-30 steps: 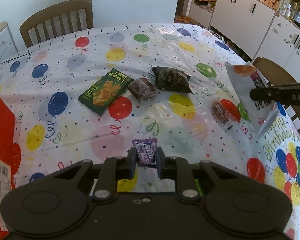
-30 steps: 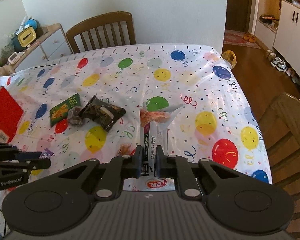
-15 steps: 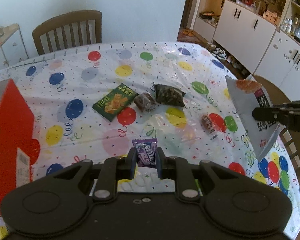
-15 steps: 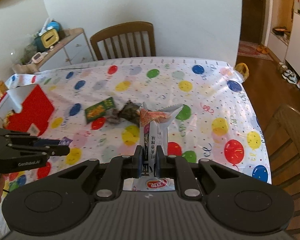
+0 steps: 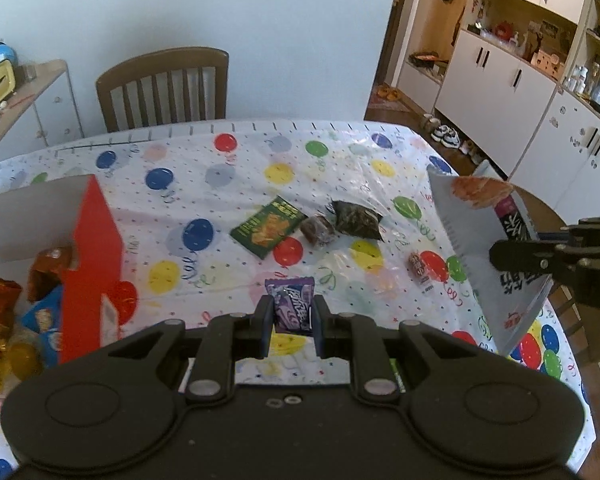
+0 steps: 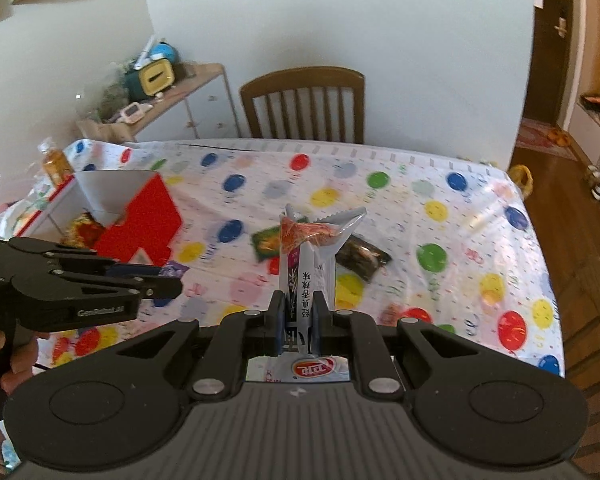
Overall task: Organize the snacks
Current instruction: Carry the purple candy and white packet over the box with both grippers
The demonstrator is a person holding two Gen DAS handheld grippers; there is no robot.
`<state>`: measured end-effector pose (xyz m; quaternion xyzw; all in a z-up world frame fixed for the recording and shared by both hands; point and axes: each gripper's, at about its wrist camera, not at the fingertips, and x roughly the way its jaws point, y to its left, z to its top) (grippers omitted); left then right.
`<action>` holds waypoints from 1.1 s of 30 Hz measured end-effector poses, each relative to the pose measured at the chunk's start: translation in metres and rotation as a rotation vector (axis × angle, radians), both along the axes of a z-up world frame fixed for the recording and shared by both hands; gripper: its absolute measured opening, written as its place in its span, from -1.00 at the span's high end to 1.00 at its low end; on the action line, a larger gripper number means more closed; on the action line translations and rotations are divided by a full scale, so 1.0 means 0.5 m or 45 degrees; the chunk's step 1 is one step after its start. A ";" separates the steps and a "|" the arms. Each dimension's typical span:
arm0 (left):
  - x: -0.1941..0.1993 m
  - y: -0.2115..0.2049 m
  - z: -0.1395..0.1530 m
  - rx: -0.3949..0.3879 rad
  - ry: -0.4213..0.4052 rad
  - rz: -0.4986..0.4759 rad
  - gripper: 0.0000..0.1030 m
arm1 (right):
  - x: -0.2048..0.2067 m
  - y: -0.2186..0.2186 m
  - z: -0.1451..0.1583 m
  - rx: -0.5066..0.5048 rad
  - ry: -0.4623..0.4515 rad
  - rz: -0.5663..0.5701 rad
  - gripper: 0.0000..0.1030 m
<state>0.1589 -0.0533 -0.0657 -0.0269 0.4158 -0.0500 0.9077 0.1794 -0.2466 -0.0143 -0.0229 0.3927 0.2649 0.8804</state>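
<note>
My left gripper (image 5: 291, 322) is shut on a small purple candy packet (image 5: 290, 306), held above the balloon tablecloth (image 5: 228, 184). My right gripper (image 6: 296, 314) is shut on a silver chip bag (image 6: 306, 256), which also shows at the right of the left wrist view as a silver chip bag (image 5: 476, 240). An open red box (image 5: 94, 248) with several snacks inside stands at the left. On the cloth lie a green cracker pack (image 5: 269, 226), a brown wrapped snack (image 5: 318, 230), a dark snack bag (image 5: 356, 220) and a small red-brown packet (image 5: 419, 268).
A wooden chair (image 5: 164, 88) stands at the table's far side and another chair (image 5: 580, 320) at the right edge. White cabinets (image 5: 512, 92) line the right wall. A side shelf (image 6: 160, 96) with clutter is at the back left. A hand (image 6: 8, 356) holds the left gripper.
Both grippers have risen and pulled back with their packets still held. The red box has come further into view, its open inside now showing.
</note>
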 end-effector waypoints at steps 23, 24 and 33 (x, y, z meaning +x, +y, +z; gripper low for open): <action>-0.080 0.268 0.083 -0.022 -0.076 0.111 0.68 | -0.070 0.335 0.082 0.033 -0.074 0.196 0.75; -0.082 0.279 0.085 -0.022 -0.077 0.116 0.68 | -0.072 0.351 0.082 0.033 -0.073 0.202 0.75; -0.099 0.401 0.089 -0.006 -0.079 0.179 0.68 | -0.068 0.482 0.073 0.029 -0.058 0.242 0.75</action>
